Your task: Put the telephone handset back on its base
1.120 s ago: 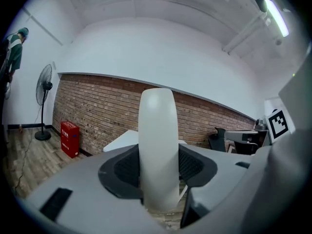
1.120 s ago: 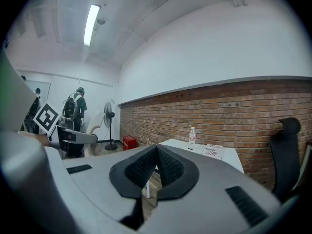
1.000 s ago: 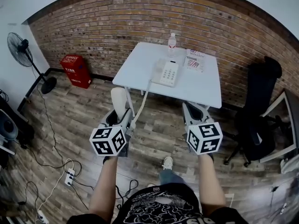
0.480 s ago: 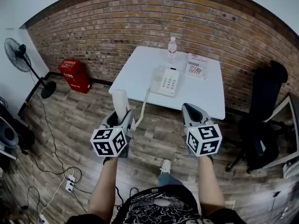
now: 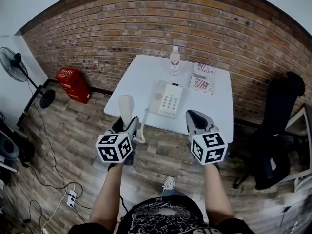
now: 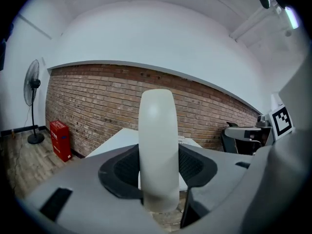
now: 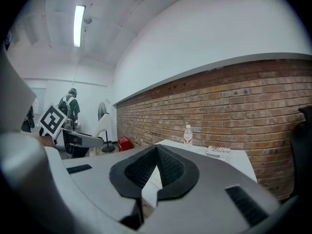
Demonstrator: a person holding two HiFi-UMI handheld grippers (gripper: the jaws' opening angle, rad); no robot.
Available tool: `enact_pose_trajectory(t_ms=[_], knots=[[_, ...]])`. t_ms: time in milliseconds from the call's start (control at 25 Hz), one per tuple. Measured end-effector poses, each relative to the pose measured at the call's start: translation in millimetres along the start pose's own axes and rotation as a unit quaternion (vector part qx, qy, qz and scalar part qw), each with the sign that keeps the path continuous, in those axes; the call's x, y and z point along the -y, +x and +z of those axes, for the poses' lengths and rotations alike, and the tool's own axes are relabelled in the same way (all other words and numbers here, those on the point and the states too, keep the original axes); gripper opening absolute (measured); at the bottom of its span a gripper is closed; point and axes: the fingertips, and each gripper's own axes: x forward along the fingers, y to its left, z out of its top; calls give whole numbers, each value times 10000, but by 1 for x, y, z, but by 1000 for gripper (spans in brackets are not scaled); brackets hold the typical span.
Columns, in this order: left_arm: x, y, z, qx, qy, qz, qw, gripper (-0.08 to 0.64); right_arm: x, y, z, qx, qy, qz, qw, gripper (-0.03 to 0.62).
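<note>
Brick wall is running behind a white table [image 5: 214,106] on a wood floor, w/ a fan [image 5: 14,65] and red box [image 5: 72,84] at left and a black chair [image 5: 273,145] at right. The telephone base [image 5: 166,99] is sitting near the table's front edge, w/ a water bottle [image 5: 174,60] and a newspaper [image 5: 202,79] lying behind it.

The left gripper [image 5: 126,126] is clamping the handset [image 6: 157,150] about mid-body and holding it upright, off the table's near-left corner and apart from the base. The cord [image 5: 143,128] is hanging from the table edge toward the handset. The right gripper [image 7: 156,152] is carrying nothing, its 2 jaws pressed together at the tips.

Progress, approx: the pickup is done, but the return isn't. The base's cradle side is looking bare, so what's remaining is bringing the handset over the base, laying it flat along the cradle and letting go.
</note>
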Motion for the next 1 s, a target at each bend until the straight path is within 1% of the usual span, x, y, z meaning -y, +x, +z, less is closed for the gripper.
enact_pose_trajectory(t_ms=[240,520,1000], knots=[[-1,47,8,-117,50,28,9999,216,31,37,7,-13,21,77,10000,2],[-2,82,6,-261,44,100,9996,215,55,67,3,-106,73,184,9997,2],[1,118,-6,-512,203,128,9984,215,64,92,-2,-154,99,431,9989,2]])
